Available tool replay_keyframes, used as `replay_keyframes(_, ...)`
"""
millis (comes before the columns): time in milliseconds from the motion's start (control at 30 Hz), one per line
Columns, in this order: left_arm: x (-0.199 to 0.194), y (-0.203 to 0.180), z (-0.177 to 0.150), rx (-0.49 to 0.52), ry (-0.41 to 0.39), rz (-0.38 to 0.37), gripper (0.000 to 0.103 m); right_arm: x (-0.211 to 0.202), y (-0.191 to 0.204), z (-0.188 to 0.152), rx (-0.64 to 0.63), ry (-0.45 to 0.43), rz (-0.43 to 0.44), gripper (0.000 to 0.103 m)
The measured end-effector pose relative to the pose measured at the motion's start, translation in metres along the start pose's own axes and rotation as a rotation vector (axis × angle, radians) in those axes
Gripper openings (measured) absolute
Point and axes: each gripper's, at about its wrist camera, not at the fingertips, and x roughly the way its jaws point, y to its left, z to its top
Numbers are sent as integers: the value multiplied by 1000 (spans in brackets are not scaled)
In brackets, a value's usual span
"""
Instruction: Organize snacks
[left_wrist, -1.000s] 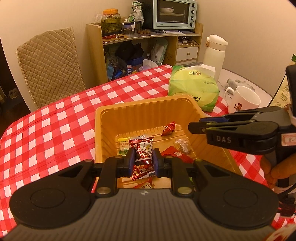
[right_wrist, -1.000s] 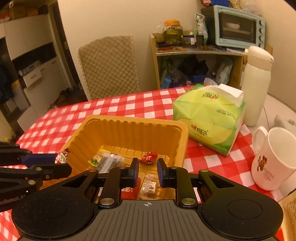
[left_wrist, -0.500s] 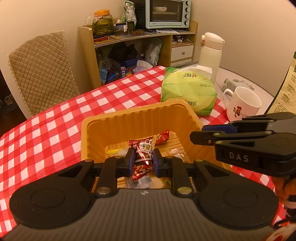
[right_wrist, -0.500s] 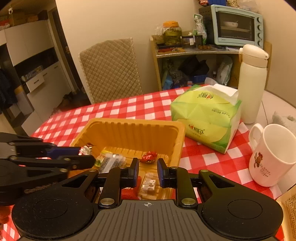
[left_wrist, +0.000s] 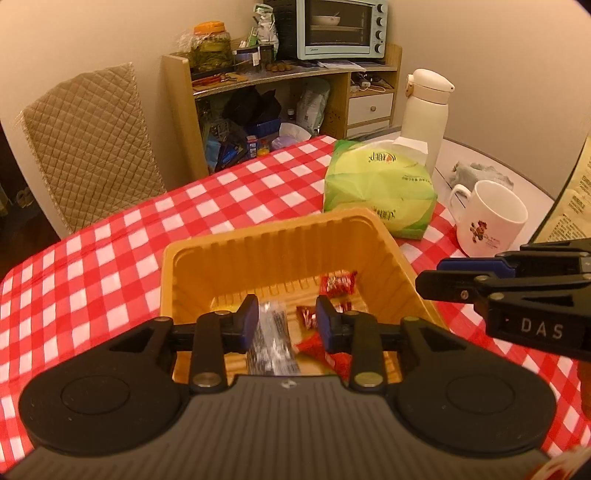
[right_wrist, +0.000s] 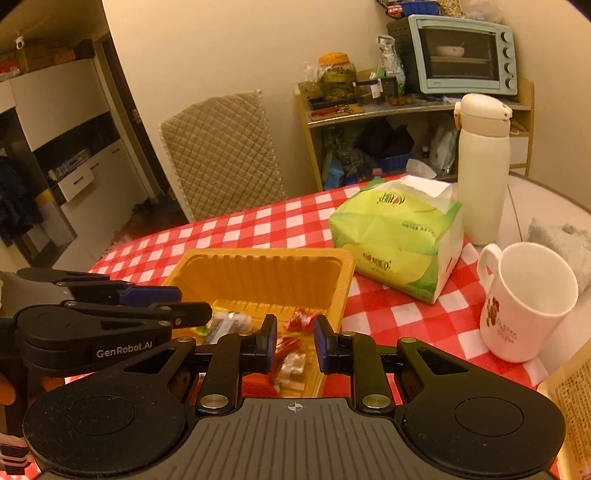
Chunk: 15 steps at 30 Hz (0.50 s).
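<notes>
An orange plastic tray (left_wrist: 280, 236) (right_wrist: 266, 264) sits on the red checked tablecloth and holds several wrapped snacks: red packets (left_wrist: 338, 282) (right_wrist: 301, 319), a dark clear-wrapped bar (left_wrist: 273, 332) (right_wrist: 225, 323) and a pale candy (right_wrist: 293, 365). My left gripper (left_wrist: 284, 323) hangs open and empty over the tray's near side. My right gripper (right_wrist: 294, 343) is open with a narrow gap, empty, above the tray's near right corner. Each gripper shows in the other's view, the right (left_wrist: 480, 277) and the left (right_wrist: 155, 306).
A green tissue pack (left_wrist: 376, 192) (right_wrist: 399, 243) lies behind the tray. A white mug (left_wrist: 487, 218) (right_wrist: 524, 302) and a white flask (left_wrist: 424, 110) (right_wrist: 480, 166) stand to the right. A snack bag edge (left_wrist: 569, 199) is at far right. A quilted chair (left_wrist: 88, 140) and a shelf with oven are behind.
My left gripper has opened and let go of the red-wrapped snack, which now lies in the tray. Both grippers have risen a little above the tray.
</notes>
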Motion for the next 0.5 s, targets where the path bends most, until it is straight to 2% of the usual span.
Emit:
replay_keyframes(33, -4, 1, -3, -8, 6, 0, 36, -2, 0, -1, 1, 5, 8, 26)
replay_keyframes(100, -13, 2, -8, -28, 8, 4, 41, -6, 2, -6, 1, 11, 18, 43)
replay_keyframes(133, -18, 3, -11, -37, 7, 8, 43, -9, 2, -8, 5, 7, 21, 57)
replay_keyframes(167, -23, 4, -13, -49, 8, 12, 45, -12, 3, -11, 10, -2, 25, 66)
replay_keyframes(333, -53, 11, -24, -127, 3, 33, 57, -28, 11, -24, 14, 12, 53, 73)
replay_keyframes(367, -59, 11, -27, -140, 2, 39, 62, -31, 12, -26, 15, 17, 56, 76)
replay_keyframes(500, -89, 11, -38, -173, -9, 53, 69, -48, 19, -35, 15, 29, 76, 89)
